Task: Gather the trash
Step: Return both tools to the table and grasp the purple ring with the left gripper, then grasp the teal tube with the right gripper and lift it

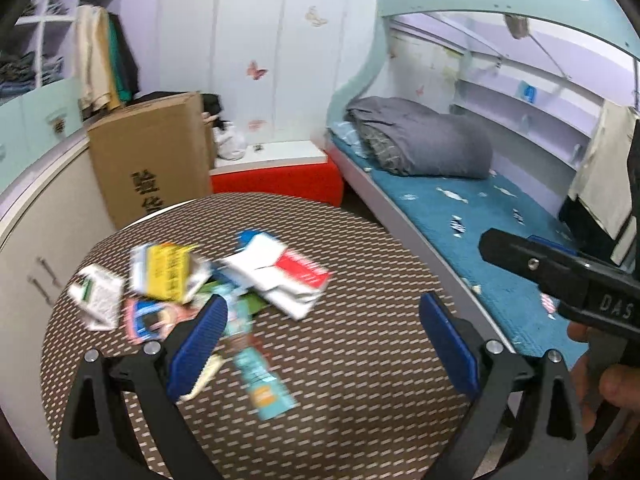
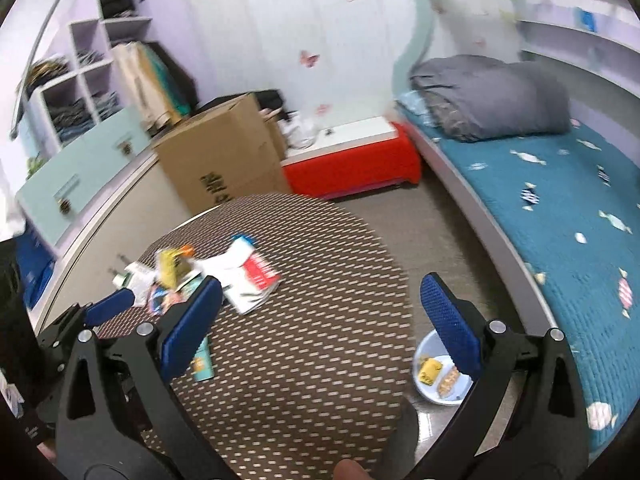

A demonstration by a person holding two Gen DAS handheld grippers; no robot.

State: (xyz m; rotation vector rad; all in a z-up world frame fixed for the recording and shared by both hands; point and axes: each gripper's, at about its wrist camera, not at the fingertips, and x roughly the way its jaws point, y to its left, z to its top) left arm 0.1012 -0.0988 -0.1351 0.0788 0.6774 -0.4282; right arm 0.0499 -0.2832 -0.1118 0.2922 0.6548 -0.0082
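Here, the left gripper (image 1: 320,344) and right gripper (image 2: 320,326) are hovering wide open and empty over a round table (image 1: 360,360), where crumpled wrappers (image 1: 224,280) are lying piled toward its far-left edge.

Cardboard box (image 1: 150,156), folded grey quilt (image 1: 424,138)

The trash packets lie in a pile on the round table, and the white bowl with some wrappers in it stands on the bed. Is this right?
Not quite. The packets do lie piled on the round table, but the white bowl with wrappers stands on the floor, between table and bed, not on the bed. The right wrist view shows it.
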